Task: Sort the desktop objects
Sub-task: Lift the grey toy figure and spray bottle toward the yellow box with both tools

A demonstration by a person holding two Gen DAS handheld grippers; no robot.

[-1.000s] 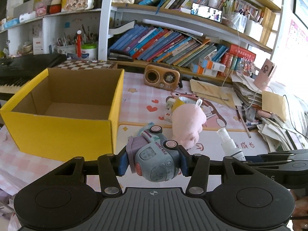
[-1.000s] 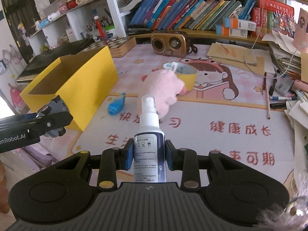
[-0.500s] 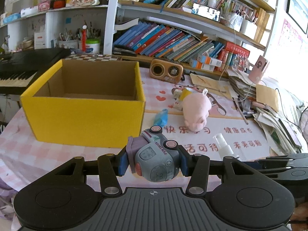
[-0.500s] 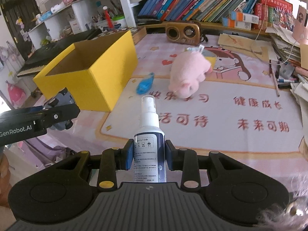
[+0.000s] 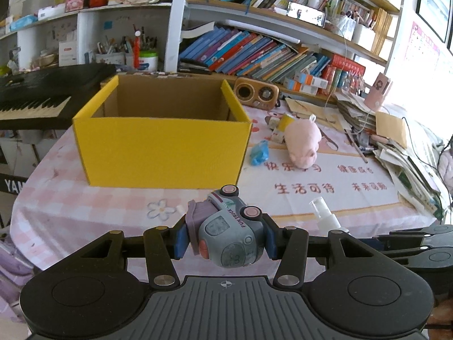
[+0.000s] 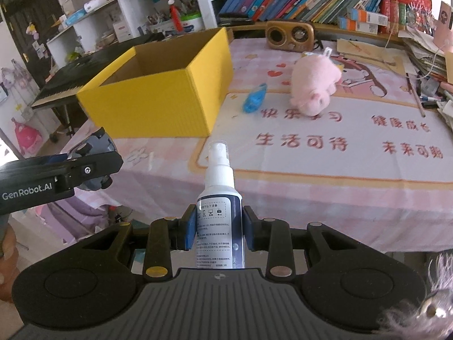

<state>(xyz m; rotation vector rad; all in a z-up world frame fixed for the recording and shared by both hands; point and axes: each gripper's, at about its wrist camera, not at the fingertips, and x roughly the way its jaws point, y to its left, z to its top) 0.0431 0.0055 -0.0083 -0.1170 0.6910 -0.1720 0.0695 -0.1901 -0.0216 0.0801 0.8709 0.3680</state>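
Observation:
My left gripper (image 5: 225,240) is shut on a grey toy truck (image 5: 226,232) and holds it in front of the table's near edge. My right gripper (image 6: 219,231) is shut on a white spray bottle (image 6: 219,209), upright, also off the near edge; its nozzle shows in the left wrist view (image 5: 324,215). An open yellow cardboard box (image 5: 161,147) stands on the table's left half, also seen in the right wrist view (image 6: 158,96). A pink plush pig (image 5: 303,143) and a small blue object (image 5: 259,153) lie to the right of the box.
A wooden radio (image 5: 256,93) stands at the back. Piles of papers and books (image 5: 396,147) crowd the right edge. A black keyboard piano (image 5: 34,102) stands left of the table. Yellow tape roll (image 5: 286,120) lies behind the pig.
Both grippers have pulled back from the table toward its near edge, each holding its object. The box and pig look farther away.

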